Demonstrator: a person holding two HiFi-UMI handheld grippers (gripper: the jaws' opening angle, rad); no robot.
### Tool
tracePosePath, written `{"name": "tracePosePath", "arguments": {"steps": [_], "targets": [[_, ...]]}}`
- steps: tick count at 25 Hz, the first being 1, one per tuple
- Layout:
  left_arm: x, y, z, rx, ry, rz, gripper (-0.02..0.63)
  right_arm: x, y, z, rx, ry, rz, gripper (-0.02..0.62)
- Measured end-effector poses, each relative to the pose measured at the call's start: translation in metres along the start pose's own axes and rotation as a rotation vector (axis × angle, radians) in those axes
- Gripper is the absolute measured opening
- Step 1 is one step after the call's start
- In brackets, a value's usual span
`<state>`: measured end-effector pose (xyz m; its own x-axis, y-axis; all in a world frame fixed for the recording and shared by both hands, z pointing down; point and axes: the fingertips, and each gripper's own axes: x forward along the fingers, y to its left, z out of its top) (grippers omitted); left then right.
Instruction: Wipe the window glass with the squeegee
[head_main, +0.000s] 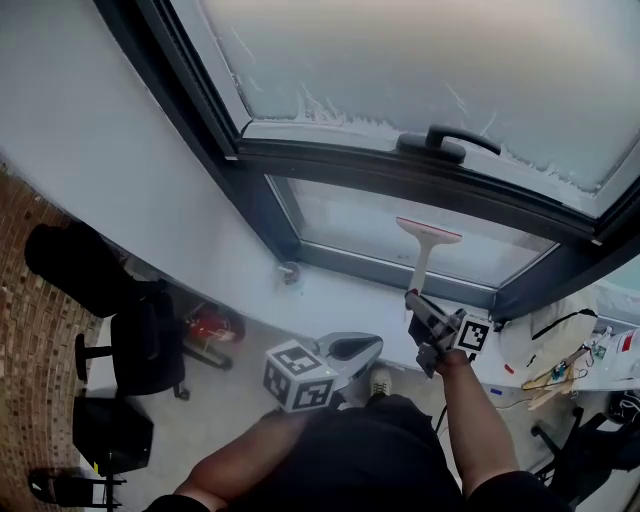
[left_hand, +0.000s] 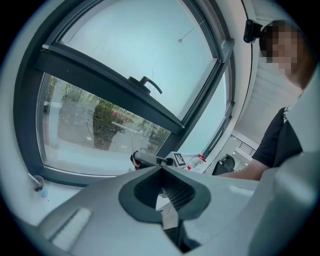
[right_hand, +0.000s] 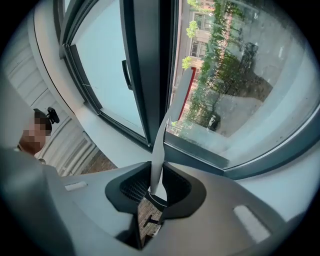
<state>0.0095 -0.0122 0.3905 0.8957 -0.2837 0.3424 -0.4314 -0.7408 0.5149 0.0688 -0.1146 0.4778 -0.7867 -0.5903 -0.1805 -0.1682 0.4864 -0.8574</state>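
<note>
**Head view.** Holding the squeegee (head_main: 424, 255) upright in the right gripper (head_main: 412, 298), with the blade (head_main: 430, 230) uppermost and level. Seemingly laying that blade against the lower pane of window glass (head_main: 340, 225), below the window handle (head_main: 445, 143); contact with the pane not confirmable from here. Carrying the left gripper (head_main: 372, 347) low and near the body, well apart from the tool.

**Left gripper view.** Pressing the jaw tips together on nothing, with only the hollow between the pads showing. Pointing toward the lower pane.

**Right gripper view.** Clamping both jaws on the white handle (right_hand: 159, 165) near its lower end, the handle centred between the pads and rising toward the blade at the glass. Probably handling as a light, stiff plastic tool with a soft wiping edge. Judging the smooth, narrow handle prone to twisting or slipping under wiping pressure, so favouring a square hold on the handle, never on the blade.
</note>
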Motion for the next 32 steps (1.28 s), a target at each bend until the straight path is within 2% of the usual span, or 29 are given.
{"name": "tracePosePath", "arguments": {"steps": [8,13,18,25,32], "targets": [[-0.027,-0.024,-0.023,-0.004,-0.016,-0.029,0.0,-0.006,0.022,0.0,-0.06,0.002,-0.015,0.091],[-0.031,-0.039,-0.039,0.031,0.009,-0.034,0.0,-0.017,0.026,0.002,-0.048,-0.029,-0.019,0.091],[-0.027,-0.05,-0.029,0.054,-0.01,-0.024,0.0,-0.03,0.022,0.023,-0.075,-0.019,-0.04,0.091],[0.0,-0.047,-0.006,0.01,-0.073,0.016,0.0,-0.037,0.018,0.058,-0.091,0.028,-0.003,0.092],[0.034,-0.051,-0.002,-0.001,-0.063,0.035,0.0,-0.038,0.007,0.071,-0.071,0.048,0.046,0.091]]}}
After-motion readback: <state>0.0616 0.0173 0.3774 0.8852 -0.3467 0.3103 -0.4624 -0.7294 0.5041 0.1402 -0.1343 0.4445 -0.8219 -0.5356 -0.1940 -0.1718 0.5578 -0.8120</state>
